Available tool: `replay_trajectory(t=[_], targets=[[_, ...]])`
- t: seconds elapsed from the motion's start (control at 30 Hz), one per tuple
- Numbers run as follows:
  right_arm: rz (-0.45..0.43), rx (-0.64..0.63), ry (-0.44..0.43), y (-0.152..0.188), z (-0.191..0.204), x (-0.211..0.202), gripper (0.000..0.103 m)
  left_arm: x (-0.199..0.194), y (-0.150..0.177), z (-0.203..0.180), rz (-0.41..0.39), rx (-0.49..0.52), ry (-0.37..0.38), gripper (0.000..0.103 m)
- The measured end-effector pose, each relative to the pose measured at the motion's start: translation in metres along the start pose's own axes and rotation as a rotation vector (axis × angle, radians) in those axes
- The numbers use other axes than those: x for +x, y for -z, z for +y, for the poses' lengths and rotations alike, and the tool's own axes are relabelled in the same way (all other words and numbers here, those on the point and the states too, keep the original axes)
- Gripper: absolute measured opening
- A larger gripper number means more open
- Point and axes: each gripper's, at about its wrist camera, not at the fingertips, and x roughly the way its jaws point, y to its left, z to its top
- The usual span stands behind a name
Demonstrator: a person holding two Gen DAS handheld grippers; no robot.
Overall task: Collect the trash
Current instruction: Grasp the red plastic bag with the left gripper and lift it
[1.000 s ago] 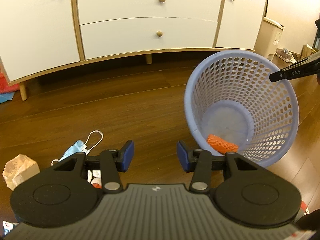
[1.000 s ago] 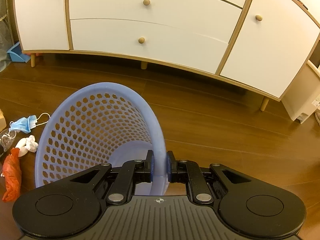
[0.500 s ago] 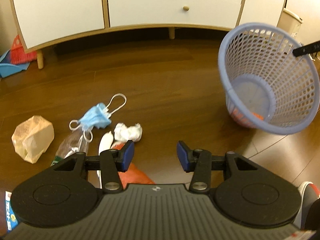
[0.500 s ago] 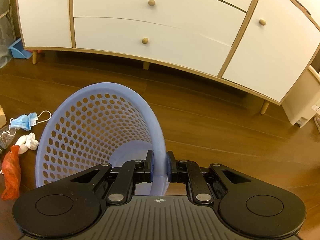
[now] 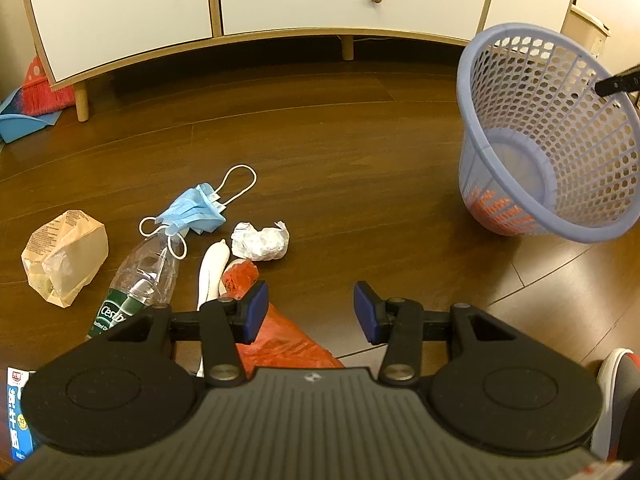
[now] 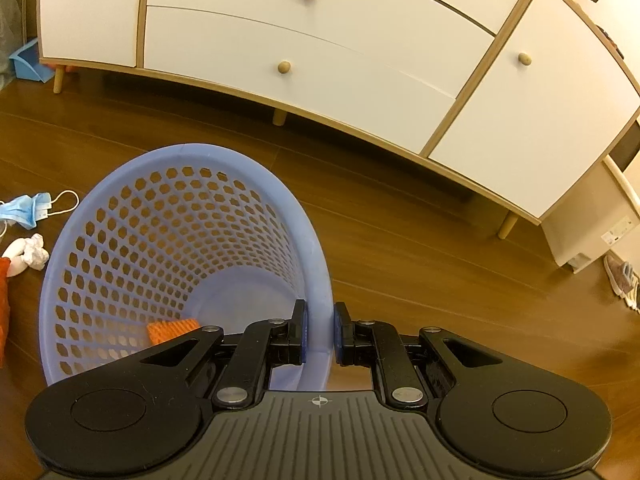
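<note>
The right claw (image 6: 319, 330) is pinching the near rim of the lavender mesh wastebasket (image 6: 172, 248), its two blue pads closed on the plastic wall. The basket is tipping so that its mouth faces the litter — a hold that seems meant to keep the opening turned toward the other claw for easy drops. One orange wrapper (image 6: 173, 330) is lying against the basket's bottom, so collecting looks begun but far from finished.

The left claw (image 5: 307, 316) is hanging with its jaws wide apart and nothing between them, low over the wooden floor (image 5: 340, 168). A red plastic bag (image 5: 276, 332) is lying right under and beside its left pad — the nearest piece, partly hidden by the tool. Just beyond are a white elongated scrap (image 5: 212, 270), a crumpled white tissue (image 5: 262, 240) and a blue face mask (image 5: 194, 216). A crushed clear bottle (image 5: 138, 284) and a tan paper bag (image 5: 64, 254) are lying farther left. In the left view the basket is hanging well apart to the right, so each pick will likely need a swing across.
</note>
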Motion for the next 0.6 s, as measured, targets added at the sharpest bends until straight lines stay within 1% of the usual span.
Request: replay_trajectory(t=[0.17, 0.3, 0.43, 0.5, 0.53, 0.6], targets=[[0.001, 0.0, -0.005, 0.001, -0.001, -0.001, 0.009, 0.009, 0.013, 0.0, 0.037, 0.014, 0.0, 0.042], [-0.003, -0.004, -0.01, 0.0, -0.002, -0.001, 0.009, 0.02, 0.029, 0.0, 0.09, 0.023, 0.004, 0.042], [-0.01, -0.012, -0.017, -0.001, -0.003, 0.0, 0.009, 0.034, 0.041, -0.001, 0.127, 0.017, -0.013, 0.044], [-0.013, -0.014, -0.018, -0.001, -0.004, 0.001, 0.009, 0.041, 0.045, 0.002, 0.143, -0.014, -0.032, 0.048], [-0.014, -0.016, -0.018, -0.001, -0.004, 0.001, 0.009, 0.044, 0.047, 0.005, 0.151, -0.036, -0.048, 0.056], [-0.017, -0.019, -0.02, -0.002, -0.004, 0.002, 0.009, 0.052, 0.049, 0.012, 0.162, -0.095, -0.062, 0.062]])
